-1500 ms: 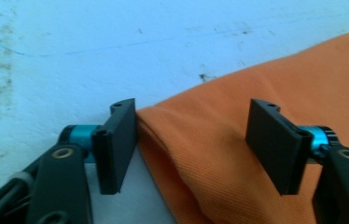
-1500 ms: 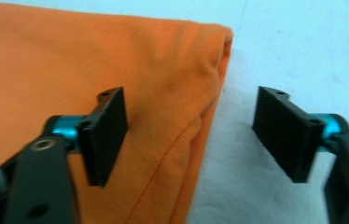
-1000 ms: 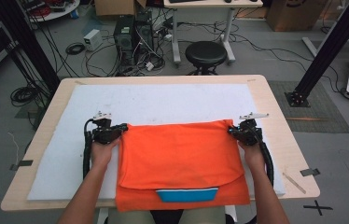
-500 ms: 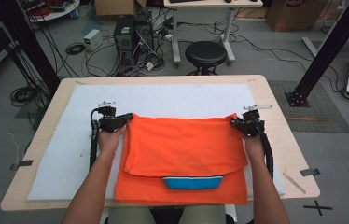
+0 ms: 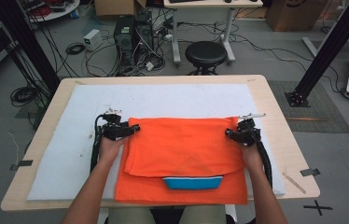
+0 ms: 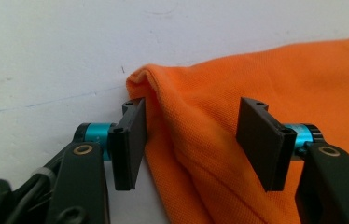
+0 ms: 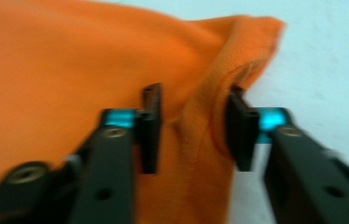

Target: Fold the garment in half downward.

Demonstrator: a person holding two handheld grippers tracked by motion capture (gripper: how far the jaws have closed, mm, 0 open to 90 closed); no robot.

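Note:
An orange shirt (image 5: 182, 149) lies folded on the white mat (image 5: 172, 95), with a blue strip (image 5: 192, 183) showing under the top layer's near edge. My left gripper (image 5: 133, 128) is at the top layer's far left corner. In the left gripper view it (image 6: 198, 135) is open, and the bunched shirt corner (image 6: 303, 79) lies between the jaws, touching the left pad (image 6: 130, 140). My right gripper (image 5: 231, 133) is at the far right corner. It (image 7: 195, 128) is open too, with a ridge of the shirt (image 7: 60, 60) standing between its pads.
The mat covers most of a wooden table (image 5: 275, 102). Bare mat stretches beyond the shirt and to its left. On the floor behind the table are a black stool (image 5: 205, 53), computer cases and cables. A black frame post (image 5: 322, 51) stands at the right.
Both grippers carried the top layer's edge away from the person, uncovering more of the lower layer and the blue strip. They have since drawn back slightly while the cloth lies still.

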